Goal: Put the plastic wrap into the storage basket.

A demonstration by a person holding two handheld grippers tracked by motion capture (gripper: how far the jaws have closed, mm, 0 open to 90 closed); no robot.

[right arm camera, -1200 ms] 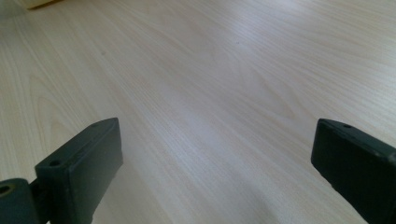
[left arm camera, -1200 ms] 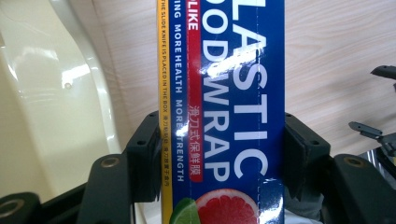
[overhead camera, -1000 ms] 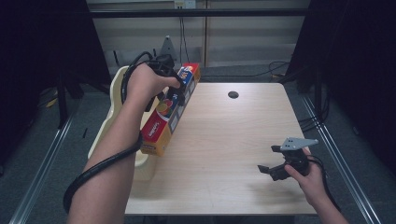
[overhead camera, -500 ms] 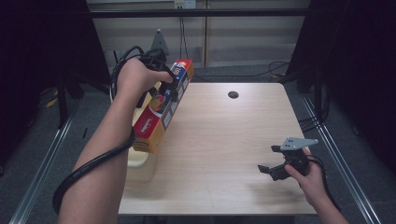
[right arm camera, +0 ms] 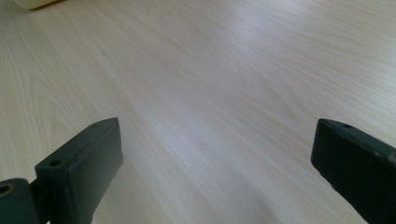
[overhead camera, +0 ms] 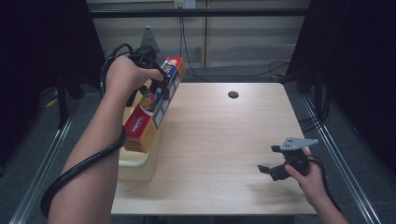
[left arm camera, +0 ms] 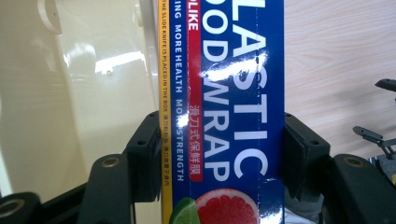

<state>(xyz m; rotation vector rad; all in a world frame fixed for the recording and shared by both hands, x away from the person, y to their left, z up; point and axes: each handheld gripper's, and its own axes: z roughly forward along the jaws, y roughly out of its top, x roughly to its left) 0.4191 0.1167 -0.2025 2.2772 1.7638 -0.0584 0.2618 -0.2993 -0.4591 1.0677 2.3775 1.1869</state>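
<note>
Left gripper (left arm camera: 223, 154): clenched on the plastic wrap box (left arm camera: 224, 93), one of the fingers (left arm camera: 144, 156) pressed on each long side.
Plastic wrap box: held tilted above the tabletop's (overhead camera: 224, 135) left edge, over a cream tray (overhead camera: 133, 163).
Right gripper (right arm camera: 215, 172): fingers spread apart, nothing between them, low over bare tabletop.

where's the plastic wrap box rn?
In the high view the plastic wrap box is at the table's left edge, clamped in the left gripper, its near end over the cream tray.
</note>
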